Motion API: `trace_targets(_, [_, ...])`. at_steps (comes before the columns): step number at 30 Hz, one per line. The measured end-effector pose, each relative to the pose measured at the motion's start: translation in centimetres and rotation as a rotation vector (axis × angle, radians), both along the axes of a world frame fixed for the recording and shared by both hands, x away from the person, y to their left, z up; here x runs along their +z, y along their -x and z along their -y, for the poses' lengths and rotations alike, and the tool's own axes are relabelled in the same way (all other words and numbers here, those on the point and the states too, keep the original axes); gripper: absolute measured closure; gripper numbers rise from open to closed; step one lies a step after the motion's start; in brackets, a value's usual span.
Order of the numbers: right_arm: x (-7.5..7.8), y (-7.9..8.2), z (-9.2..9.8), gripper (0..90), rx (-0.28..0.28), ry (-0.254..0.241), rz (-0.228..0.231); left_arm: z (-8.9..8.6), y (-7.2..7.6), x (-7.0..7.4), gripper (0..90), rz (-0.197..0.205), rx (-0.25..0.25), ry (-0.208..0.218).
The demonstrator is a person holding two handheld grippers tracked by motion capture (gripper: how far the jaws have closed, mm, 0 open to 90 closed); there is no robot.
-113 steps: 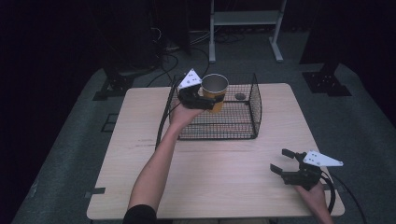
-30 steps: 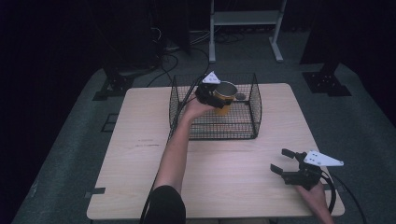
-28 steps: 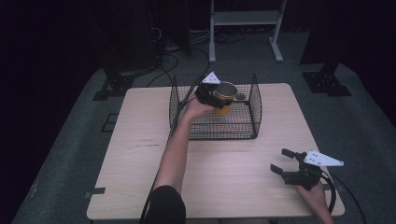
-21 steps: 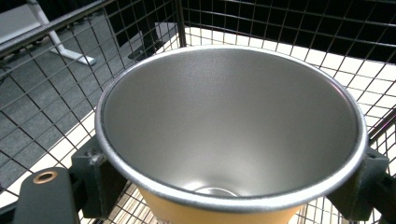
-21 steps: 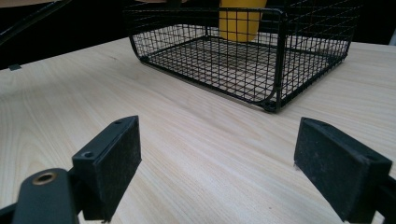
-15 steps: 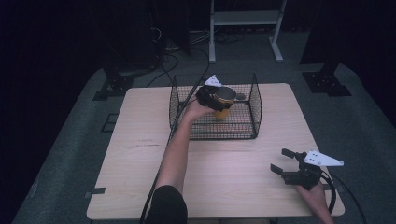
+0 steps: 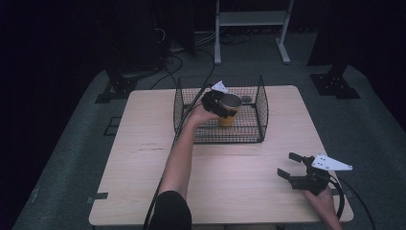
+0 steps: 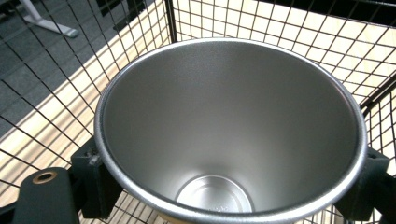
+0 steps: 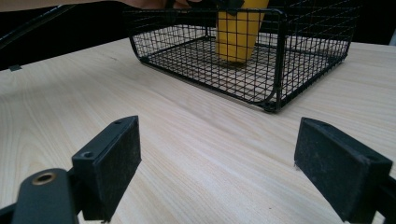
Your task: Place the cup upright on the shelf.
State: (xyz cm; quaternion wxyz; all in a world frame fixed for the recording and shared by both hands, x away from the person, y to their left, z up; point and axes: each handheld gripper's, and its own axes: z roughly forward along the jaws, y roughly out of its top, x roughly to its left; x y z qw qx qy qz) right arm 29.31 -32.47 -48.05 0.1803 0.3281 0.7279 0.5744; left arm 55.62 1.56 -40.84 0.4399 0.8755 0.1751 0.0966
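Observation:
A yellow cup (image 7: 228, 115) with a bare steel inside (image 8: 229, 126) stands upright inside the black wire basket (image 7: 262, 103) at the table's far middle. My left gripper (image 7: 224, 105) is shut on the cup just under its rim, one pad (image 8: 95, 179) on each side. In the right gripper view the cup (image 9: 238, 30) reaches down to about the basket's (image 9: 275, 60) floor; I cannot tell whether it touches. My right gripper (image 7: 287, 164) hovers open near the table's front right corner with nothing between its pads (image 9: 114, 161).
A small dark round object (image 7: 246, 99) lies in the basket's back right part. The light wooden table (image 7: 143, 158) has bare room left of and in front of the basket. A metal stand (image 7: 251, 19) and cables sit on the floor beyond.
My left gripper has carried the cup from the basket's left rim toward its middle and lowered it inside. The right gripper has stayed still and open.

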Motion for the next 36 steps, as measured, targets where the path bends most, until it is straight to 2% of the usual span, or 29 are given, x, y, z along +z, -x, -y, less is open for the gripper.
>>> trace_targets(2, [0.0,0.0,0.0,13.6,0.0,0.0,-0.001,0.02,-0.04,-0.18,14.0,-0.016,-0.003,-0.006])
trace_targets(9, [0.0,0.0,0.0,13.6,0.001,0.001,0.001,-0.03,0.04,-0.26,13.8,-0.016,-0.006,-0.031])
trace_targets(15, [0.0,0.01,-0.02,13.6,0.001,0.002,0.002,-0.19,0.12,-0.12,12.6,-0.019,-0.007,-0.036])
trace_targets(30, [0.0,0.01,-0.01,13.5,0.002,0.002,0.002,-0.15,0.36,0.32,7.0,0.001,0.007,-0.018])
trace_targets(36, [0.0,-0.01,0.01,13.5,0.003,0.0,0.002,-0.26,0.51,0.61,4.3,0.015,0.011,0.009])
